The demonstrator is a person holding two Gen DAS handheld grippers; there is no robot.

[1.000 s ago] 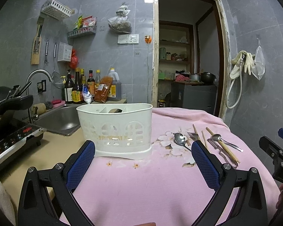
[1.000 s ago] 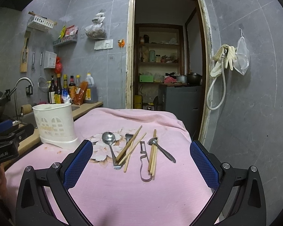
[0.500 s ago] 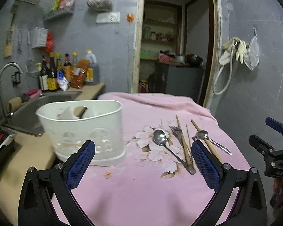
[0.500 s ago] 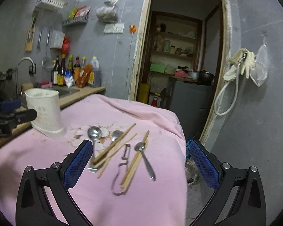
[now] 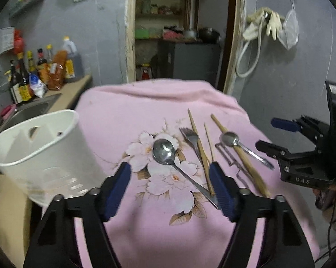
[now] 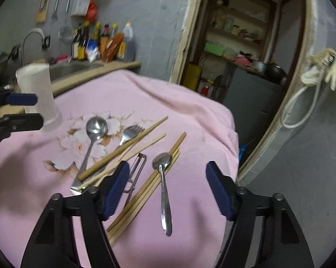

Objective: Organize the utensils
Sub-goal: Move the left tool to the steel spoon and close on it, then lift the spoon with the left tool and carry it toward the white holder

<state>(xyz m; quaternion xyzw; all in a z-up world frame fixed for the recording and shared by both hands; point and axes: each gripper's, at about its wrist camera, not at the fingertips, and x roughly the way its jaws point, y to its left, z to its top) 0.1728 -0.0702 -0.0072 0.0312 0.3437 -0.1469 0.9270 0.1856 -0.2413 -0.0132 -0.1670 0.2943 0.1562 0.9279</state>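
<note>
Left wrist: left gripper (image 5: 170,188), jaws wide and empty, has swung from white plastic caddy (image 5: 42,154), now far left, toward large steel spoon (image 5: 168,154).
Right wrist: right gripper (image 6: 166,187), wide, has closed in over small steel spoon (image 6: 163,178) on pink cloth (image 6: 190,116); pickup likely next.

Both wrist views look down close over the pink cloth (image 5: 132,111) — sharing the large spoon (image 5: 165,151).

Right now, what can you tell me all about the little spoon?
The small spoon looks like shiny metal, with an oval bowl facing up and a slim handle. It lies flat across a pair of wooden chopsticks on the pink tablecloth, between the open fingers of the right gripper. Nothing grips it.
</note>
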